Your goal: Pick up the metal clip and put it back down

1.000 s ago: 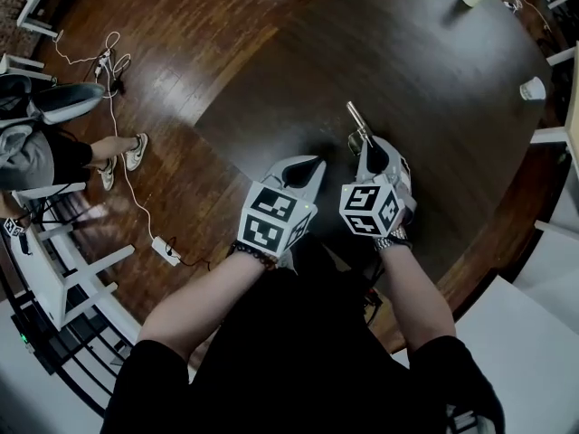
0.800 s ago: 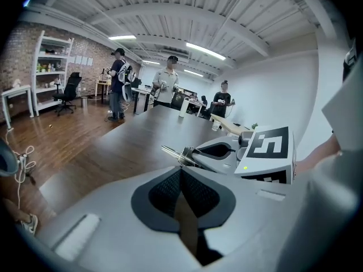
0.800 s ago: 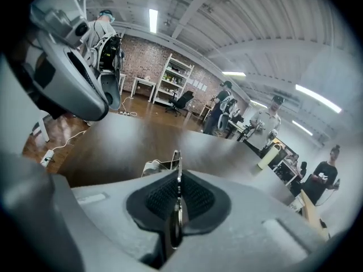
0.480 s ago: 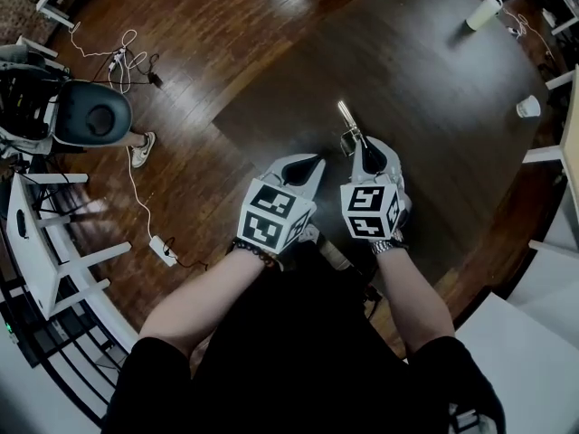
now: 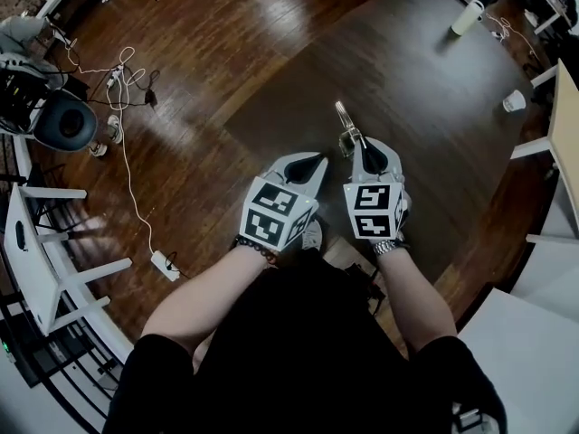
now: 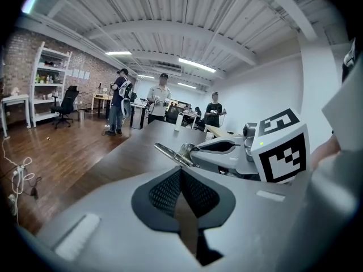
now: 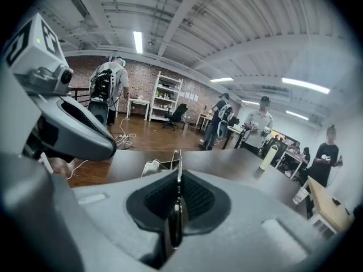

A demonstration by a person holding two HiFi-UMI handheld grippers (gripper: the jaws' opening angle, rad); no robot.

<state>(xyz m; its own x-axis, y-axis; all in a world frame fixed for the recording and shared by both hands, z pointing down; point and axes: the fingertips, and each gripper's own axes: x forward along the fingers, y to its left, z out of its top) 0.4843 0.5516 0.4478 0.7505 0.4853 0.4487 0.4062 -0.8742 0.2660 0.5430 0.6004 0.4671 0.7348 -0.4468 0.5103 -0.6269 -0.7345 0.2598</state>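
The pick-up looks done. The right gripper [image 5: 360, 148] has its jaws clamped on the slim silver metal clip [image 5: 344, 123], which juts toward 11 o'clock, apparently clear of the dark wooden table [image 5: 434, 107]. The left gripper [image 5: 306, 166], at its 9 o'clock, is closed on nothing. Setting the clip back down remains.

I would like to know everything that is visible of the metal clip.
The metal clip is a slim, shiny silver piece with a long flat arm and a small wire loop near the held end. The right gripper is shut on that end, and the arm sticks out forward past the tips. It seems to be held above the dark table, touching nothing else.
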